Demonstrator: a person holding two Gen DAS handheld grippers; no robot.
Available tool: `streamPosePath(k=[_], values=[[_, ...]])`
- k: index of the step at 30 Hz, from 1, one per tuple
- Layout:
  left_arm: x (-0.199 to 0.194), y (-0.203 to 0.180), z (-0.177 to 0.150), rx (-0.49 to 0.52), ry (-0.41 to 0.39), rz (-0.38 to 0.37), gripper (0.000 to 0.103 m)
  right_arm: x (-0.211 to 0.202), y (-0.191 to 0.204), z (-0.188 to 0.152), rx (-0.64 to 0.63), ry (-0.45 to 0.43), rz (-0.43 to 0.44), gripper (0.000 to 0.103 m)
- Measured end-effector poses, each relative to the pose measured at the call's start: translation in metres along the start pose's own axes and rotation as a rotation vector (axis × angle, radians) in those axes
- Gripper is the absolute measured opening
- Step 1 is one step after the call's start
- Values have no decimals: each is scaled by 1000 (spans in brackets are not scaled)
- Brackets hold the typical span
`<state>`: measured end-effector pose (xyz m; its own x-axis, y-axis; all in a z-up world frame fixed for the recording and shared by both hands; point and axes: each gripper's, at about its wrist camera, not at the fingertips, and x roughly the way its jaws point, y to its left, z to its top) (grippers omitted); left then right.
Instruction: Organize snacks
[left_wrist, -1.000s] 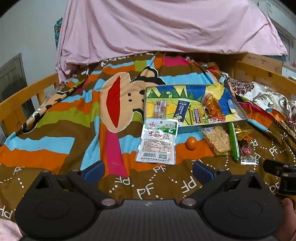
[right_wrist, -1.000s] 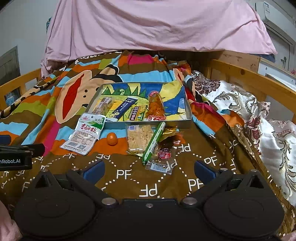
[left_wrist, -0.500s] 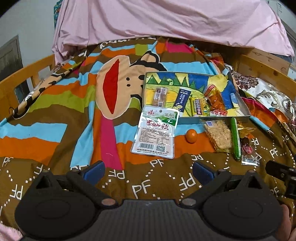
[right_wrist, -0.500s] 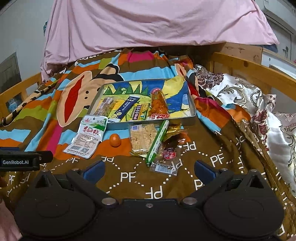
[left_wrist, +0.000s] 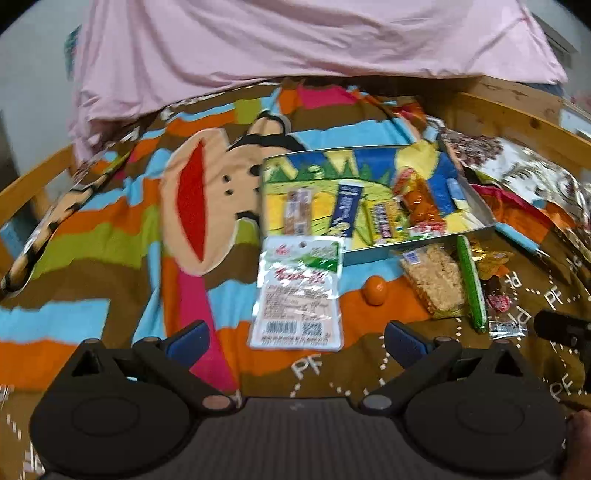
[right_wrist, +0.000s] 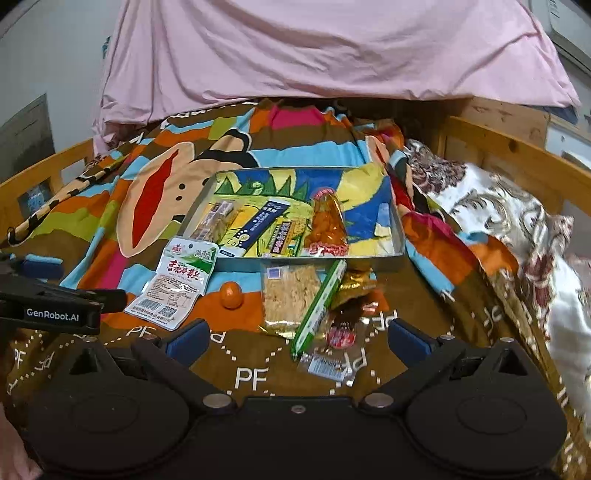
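Observation:
A shallow metal tray (right_wrist: 400, 236) (left_wrist: 484, 214) on the bedspread holds several snacks: a blue stick pack (right_wrist: 258, 229), an orange bag (right_wrist: 327, 225) and wrapped bars. In front of it lie a white-green packet (left_wrist: 297, 291) (right_wrist: 177, 282), a small orange ball (left_wrist: 375, 290) (right_wrist: 231, 294), a rice cracker pack (right_wrist: 290, 299), a green stick (right_wrist: 319, 304) and small candies (right_wrist: 341, 338). My left gripper (left_wrist: 295, 339) is open, just short of the white-green packet. My right gripper (right_wrist: 295, 341) is open, near the green stick and candies.
A striped cartoon bedspread (right_wrist: 155, 192) covers the bed. A pink sheet (right_wrist: 314, 51) hangs at the back. Wooden rails run along the left (left_wrist: 26, 184) and right (right_wrist: 517, 155). A floral quilt (right_wrist: 498, 210) lies at the right.
Both grippers have moved forward toward the snacks. The left one has closed in on the white-green packet; the right one has neared the green stick. Nothing was picked up.

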<state>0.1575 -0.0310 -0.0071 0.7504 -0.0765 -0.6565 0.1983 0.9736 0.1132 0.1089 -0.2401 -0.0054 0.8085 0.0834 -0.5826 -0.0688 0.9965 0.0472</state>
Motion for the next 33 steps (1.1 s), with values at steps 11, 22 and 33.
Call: streamPosePath(k=[11, 22, 33], values=[[47, -5, 13, 149, -21, -231, 103, 37, -19, 17, -59, 38, 110, 102], [114, -9, 6, 328, -48, -399, 103, 98, -38, 23, 167, 168, 262, 99], [138, -17, 15, 335, -61, -572, 91, 135, -40, 20, 201, 225, 217, 64]])
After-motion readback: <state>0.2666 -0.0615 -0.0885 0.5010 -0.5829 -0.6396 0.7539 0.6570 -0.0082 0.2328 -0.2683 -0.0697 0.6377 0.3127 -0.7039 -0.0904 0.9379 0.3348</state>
